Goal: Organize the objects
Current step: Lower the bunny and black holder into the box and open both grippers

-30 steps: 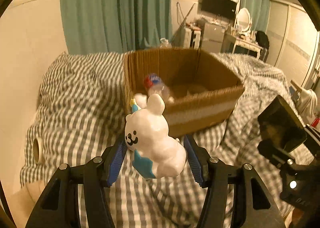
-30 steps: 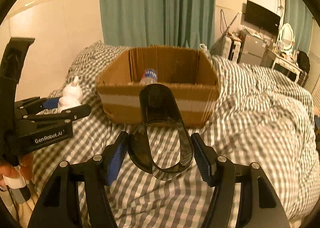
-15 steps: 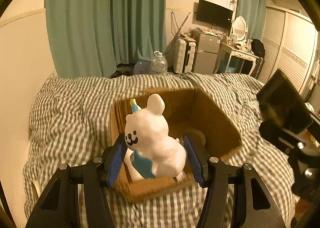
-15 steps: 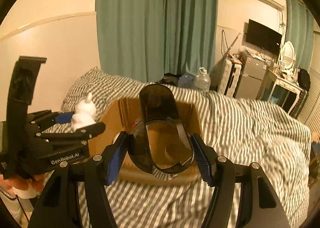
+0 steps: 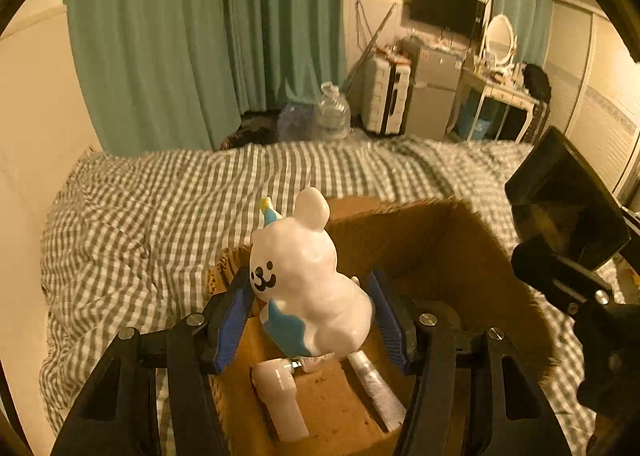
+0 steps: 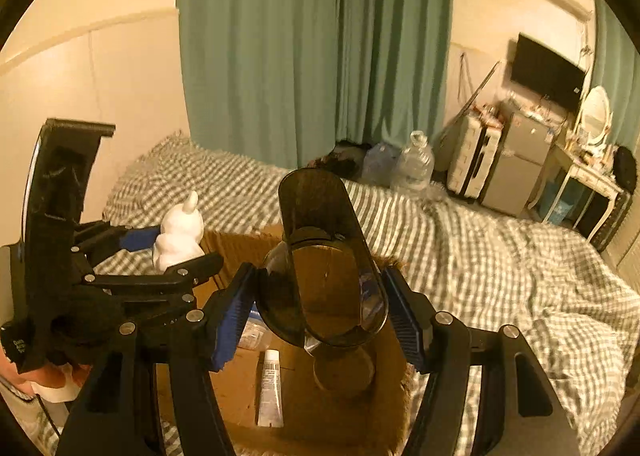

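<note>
My left gripper (image 5: 310,310) is shut on a white bear figure (image 5: 308,284) with a blue patch and a small party hat, held above the open cardboard box (image 5: 420,232). My right gripper (image 6: 320,308) is shut on a dark translucent oval case with its lid up (image 6: 324,256), also above the cardboard box (image 6: 224,244). In the right wrist view the left gripper (image 6: 160,252) with the bear figure (image 6: 178,234) hangs to the left. Inside the box lie a white tube (image 6: 270,388), a round lid (image 6: 344,368) and a wrapped roll (image 5: 374,386).
The box sits on a bed with a grey checked cover (image 6: 480,256). A cream wall (image 5: 28,136) runs along the left. Beyond the bed stand green curtains (image 6: 312,36), water jugs (image 6: 412,164), a suitcase, a small fridge and a dressing table.
Both grippers have moved forward from in front of the box to above its opening, each still holding its object. The box's inside now shows below the fingers.
</note>
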Motion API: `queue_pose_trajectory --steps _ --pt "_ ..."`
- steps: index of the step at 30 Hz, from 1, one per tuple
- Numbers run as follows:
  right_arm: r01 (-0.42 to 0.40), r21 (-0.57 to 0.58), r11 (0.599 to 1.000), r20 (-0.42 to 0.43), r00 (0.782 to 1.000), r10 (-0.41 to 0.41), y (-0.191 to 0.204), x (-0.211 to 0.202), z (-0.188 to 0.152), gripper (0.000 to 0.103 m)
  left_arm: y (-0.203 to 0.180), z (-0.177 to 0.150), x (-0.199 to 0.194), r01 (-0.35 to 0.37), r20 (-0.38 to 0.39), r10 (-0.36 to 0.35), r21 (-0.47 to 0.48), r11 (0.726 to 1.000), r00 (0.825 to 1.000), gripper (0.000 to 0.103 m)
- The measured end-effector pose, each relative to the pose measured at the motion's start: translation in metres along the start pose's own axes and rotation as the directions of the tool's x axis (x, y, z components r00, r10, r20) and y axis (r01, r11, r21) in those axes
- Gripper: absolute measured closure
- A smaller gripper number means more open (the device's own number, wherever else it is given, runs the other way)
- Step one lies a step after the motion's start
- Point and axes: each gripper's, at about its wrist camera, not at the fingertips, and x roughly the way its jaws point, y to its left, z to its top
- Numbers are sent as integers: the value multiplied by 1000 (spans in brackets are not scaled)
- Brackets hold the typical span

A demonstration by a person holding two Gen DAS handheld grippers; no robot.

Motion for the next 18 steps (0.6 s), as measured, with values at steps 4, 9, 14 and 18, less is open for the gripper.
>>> queue_pose_trajectory --steps 4,9,14,18 --pt "-21 6 1000 -68 997 21 -10 48 -10 40 5 -3 40 5 -68 -7 -27 1000 998 44" --pt "-40 3 999 -127 991 40 -20 82 -21 40 9 -6 67 58 -145 -67 -64 996 987 44" --pt "-80 11 997 -150 985 81 -23 92 -30 40 0 -2 69 35 -133 -38 -23 999 990 44" --pt "-87 24 996 -121 989 89 -25 82 -34 25 -2 -4 74 52 -144 -57 -37 998 988 42"
